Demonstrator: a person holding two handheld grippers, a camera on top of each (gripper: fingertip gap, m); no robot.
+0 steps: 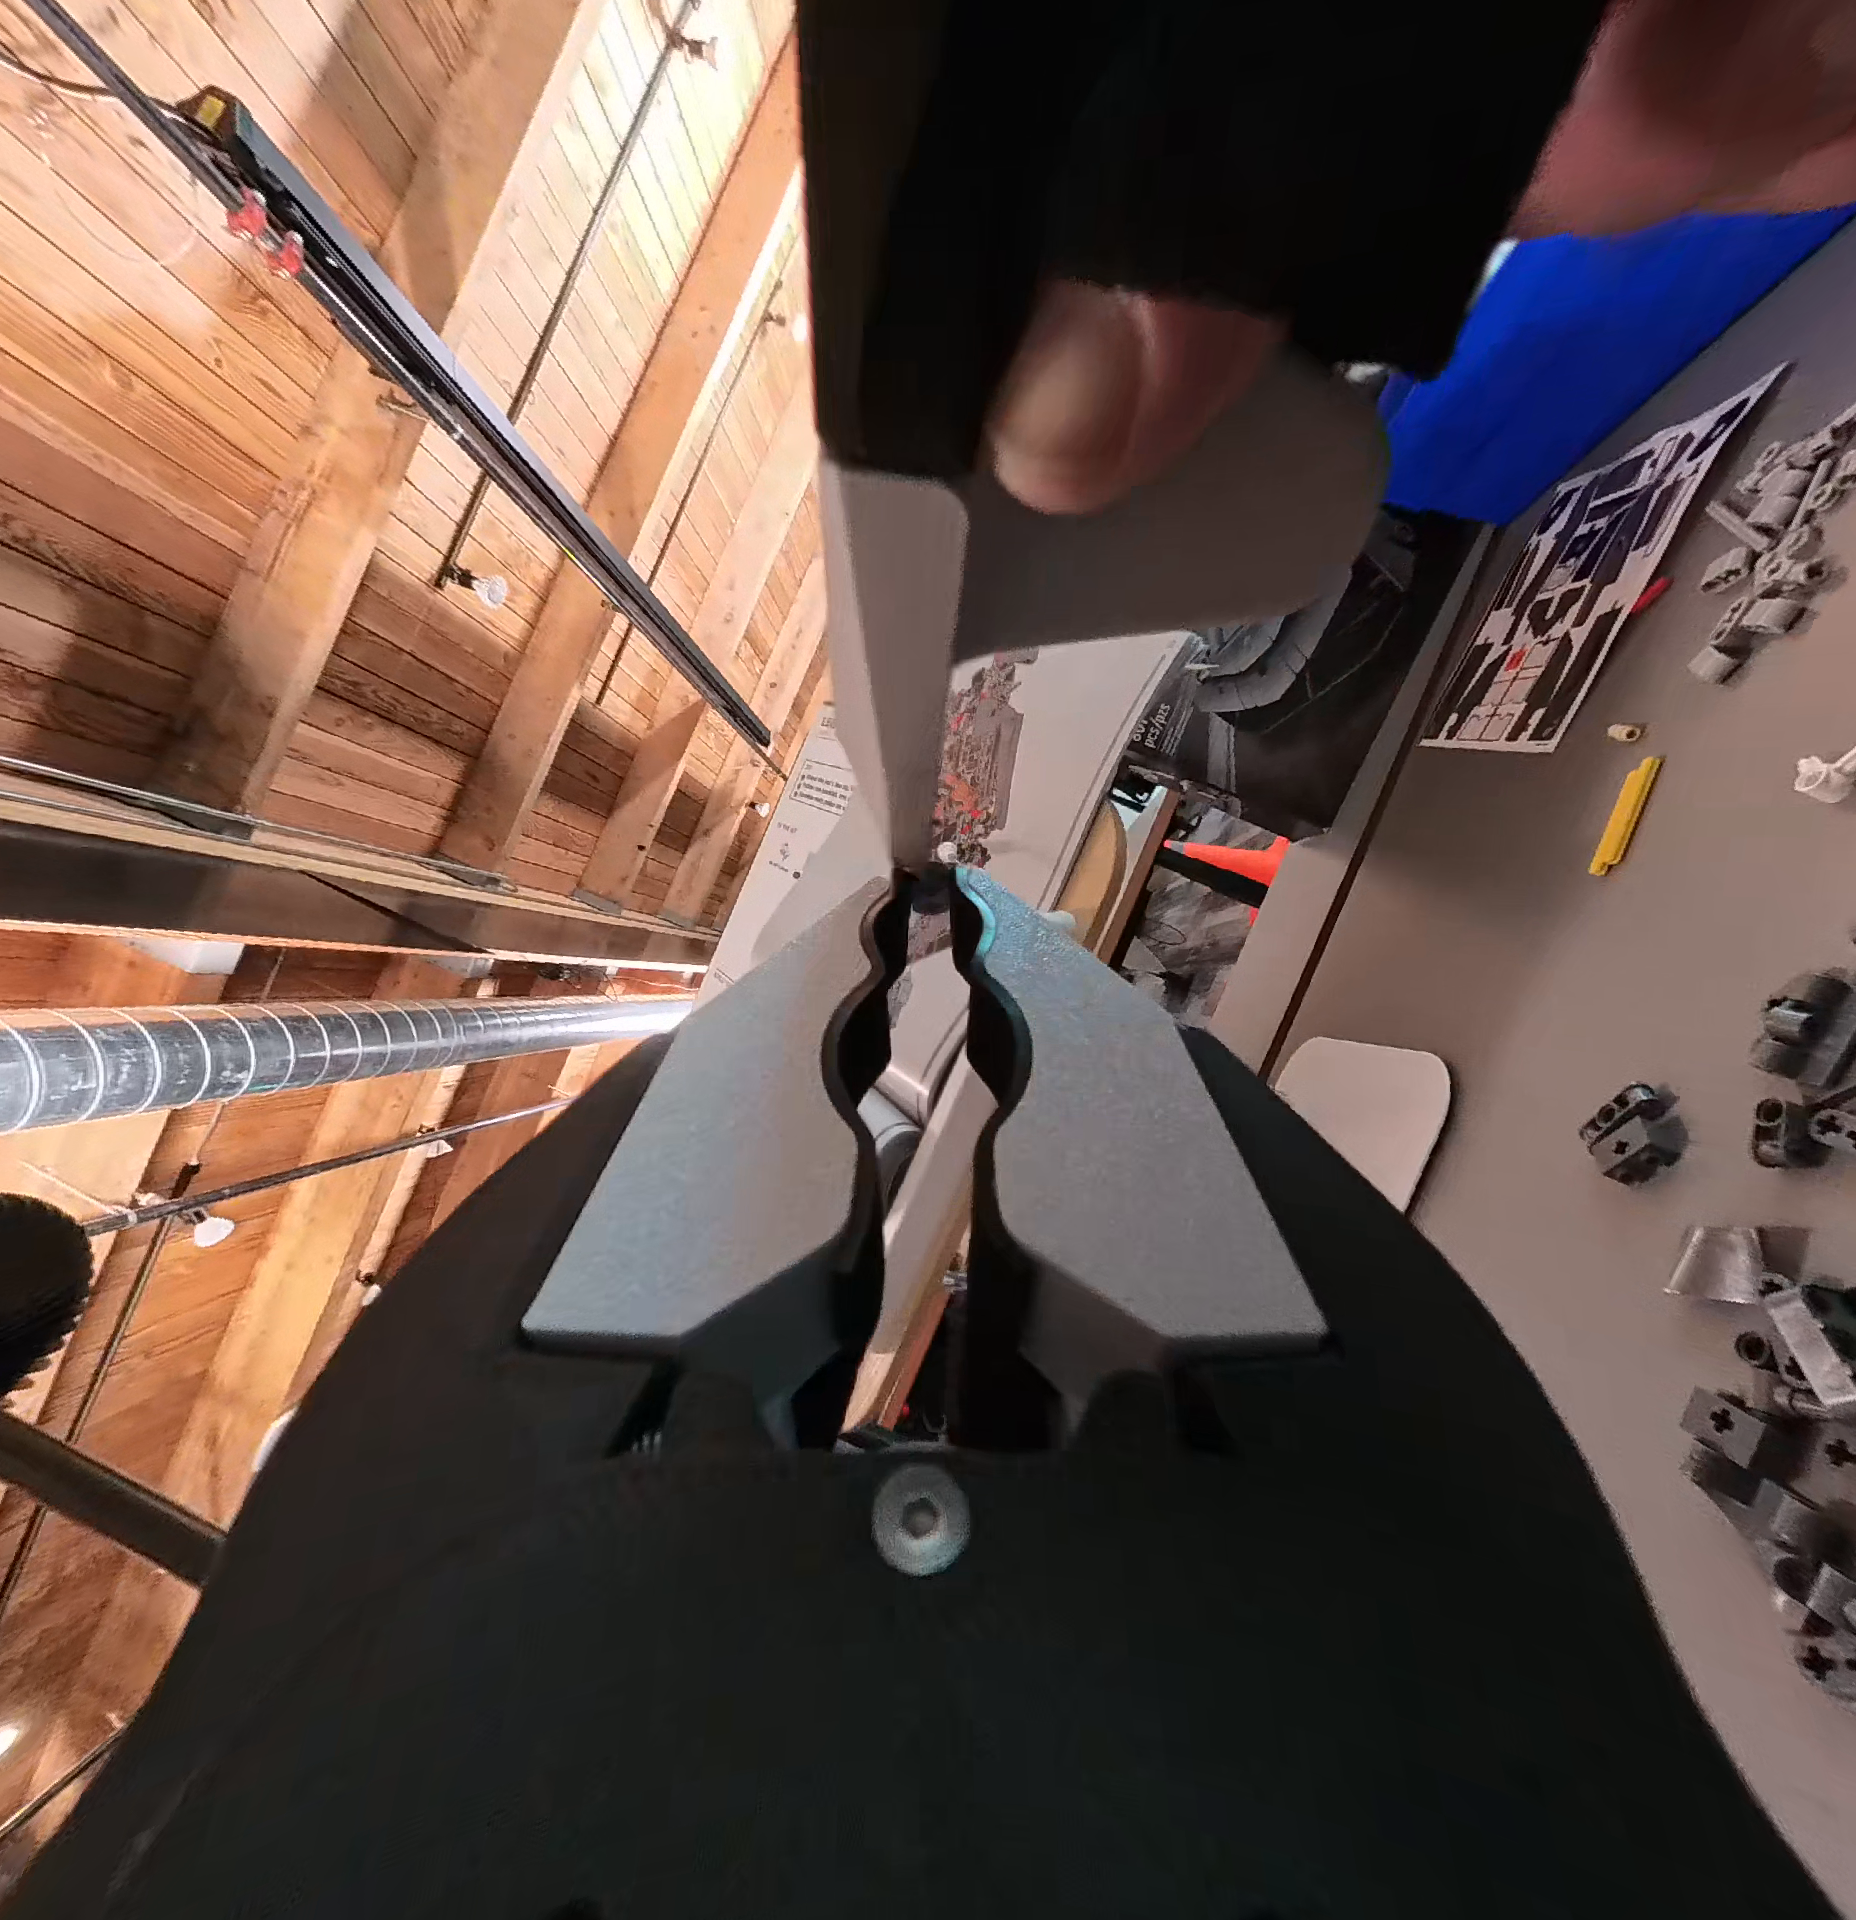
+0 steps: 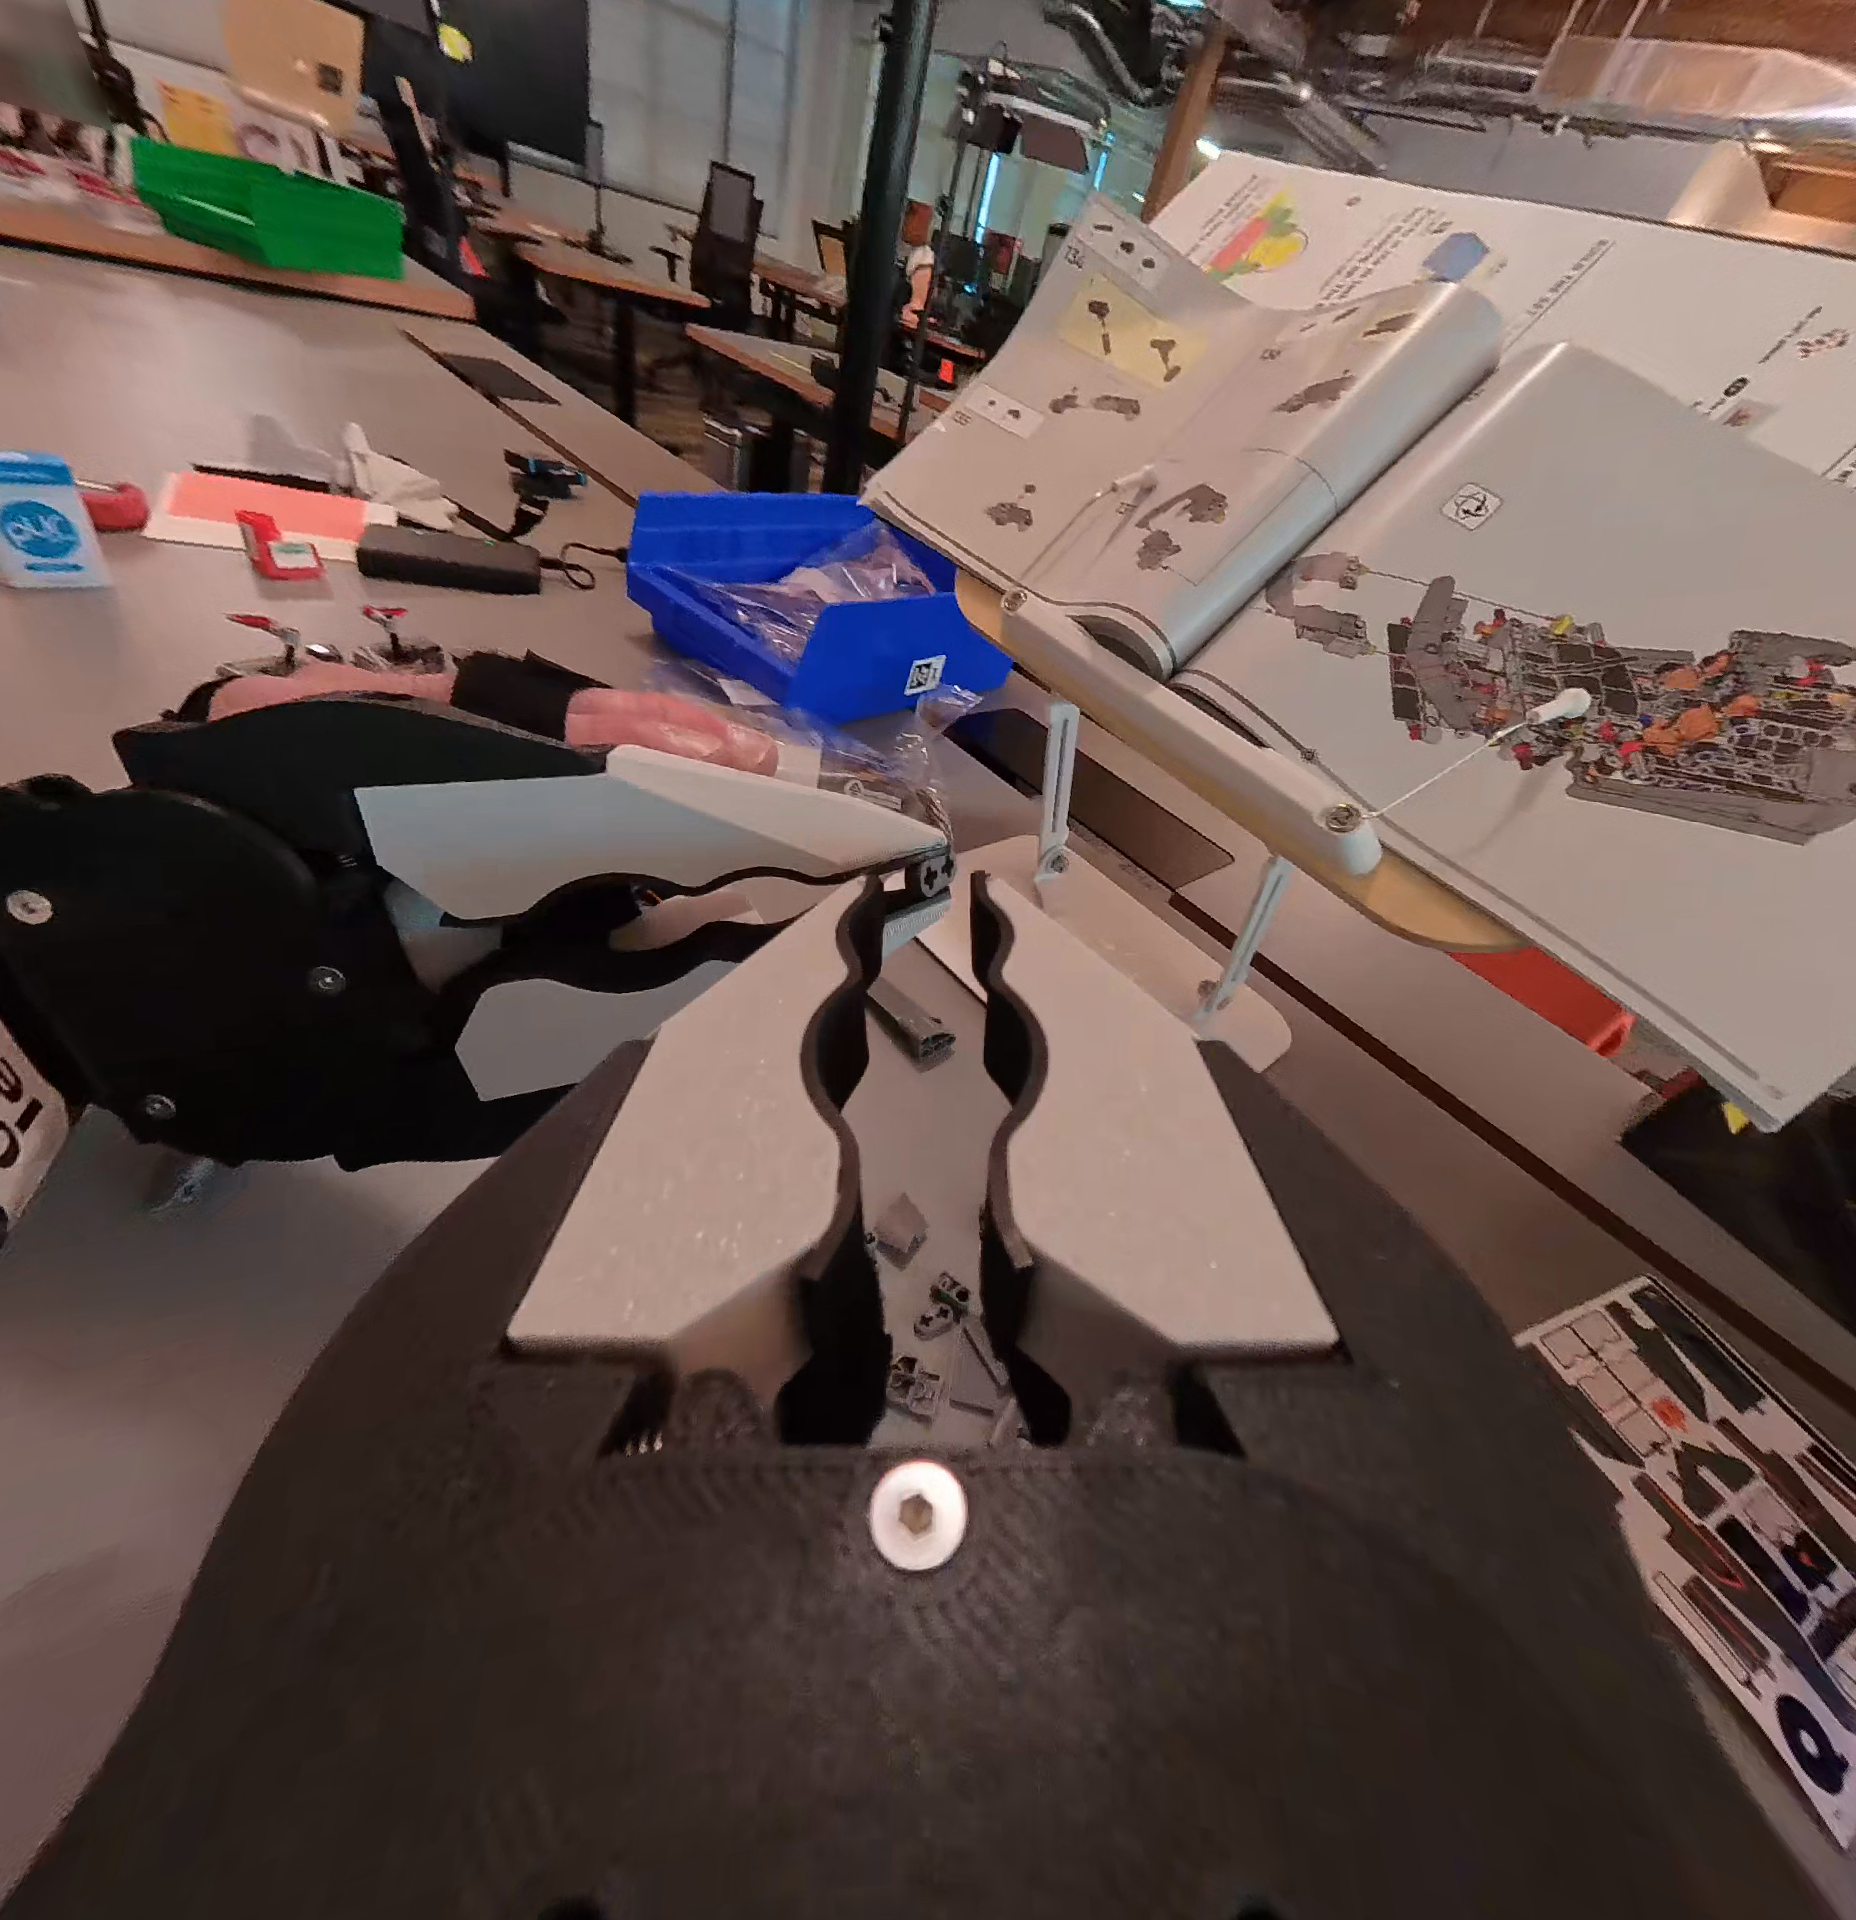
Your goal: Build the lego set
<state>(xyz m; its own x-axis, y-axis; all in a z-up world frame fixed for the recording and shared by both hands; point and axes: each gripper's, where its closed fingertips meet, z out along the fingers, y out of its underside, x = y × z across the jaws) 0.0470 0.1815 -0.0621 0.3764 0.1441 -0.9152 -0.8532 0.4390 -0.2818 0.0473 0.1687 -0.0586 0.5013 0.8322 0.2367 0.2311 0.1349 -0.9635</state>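
Note:
In the left wrist view my left gripper (image 1: 929,896) is turned on its side and shut on a small dark grey building piece (image 1: 926,891) at its fingertips. In the right wrist view the left gripper (image 2: 919,883) comes in from the left, holding that dark piece with cross holes (image 2: 932,873), with a lighter grey part (image 2: 913,920) just under it. My right gripper (image 2: 926,902) stands around the piece. Its left pad is close against the piece, but a gap shows at the right pad (image 2: 991,899), so it is open. The right gripper's finger (image 1: 882,665) reaches down to the piece from above.
An open instruction booklet (image 2: 1526,623) rests on a stand at the right. A blue bin (image 2: 799,613) holds plastic bags. A sticker sheet (image 2: 1734,1558) lies on the grey table (image 2: 280,395). Several grey building pieces (image 1: 1817,1403) and a yellow piece (image 1: 1625,816) lie there too. A dark beam (image 2: 908,1023) lies below the fingers. My left and right fingertips are right by each other.

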